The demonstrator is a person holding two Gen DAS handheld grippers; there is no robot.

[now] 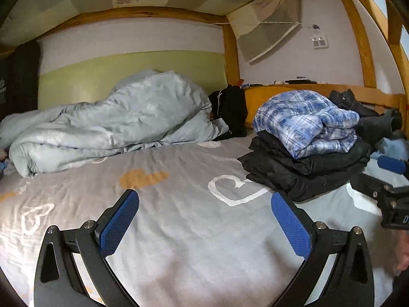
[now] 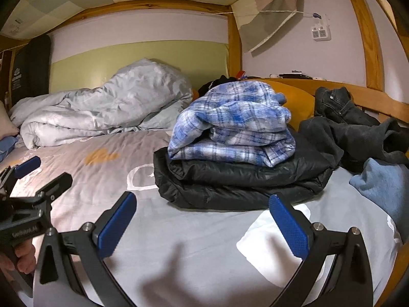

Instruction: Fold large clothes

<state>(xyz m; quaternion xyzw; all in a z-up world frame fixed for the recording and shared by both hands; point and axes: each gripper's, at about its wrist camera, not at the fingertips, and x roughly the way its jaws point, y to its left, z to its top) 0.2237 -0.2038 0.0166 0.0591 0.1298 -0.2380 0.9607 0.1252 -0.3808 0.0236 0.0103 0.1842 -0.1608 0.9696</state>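
A folded blue plaid garment (image 1: 306, 122) (image 2: 230, 125) lies on top of a folded black jacket (image 1: 294, 171) (image 2: 230, 181) on the grey bed sheet (image 1: 179, 217) (image 2: 194, 235). Unfolded dark jeans and dark clothes (image 2: 352, 122) (image 1: 358, 107) lie heaped at the right by the wooden rail. A light blue garment (image 2: 383, 186) lies at the right edge. My left gripper (image 1: 204, 204) is open and empty above bare sheet, left of the pile. My right gripper (image 2: 202, 204) is open and empty just in front of the black jacket.
A rumpled pale grey duvet (image 1: 115, 128) (image 2: 102, 107) fills the back left of the bed. A black garment (image 1: 230, 110) sits against the wooden post. An orange pillow (image 2: 299, 102) lies behind the pile. A wooden rail (image 2: 370, 99) borders the right side.
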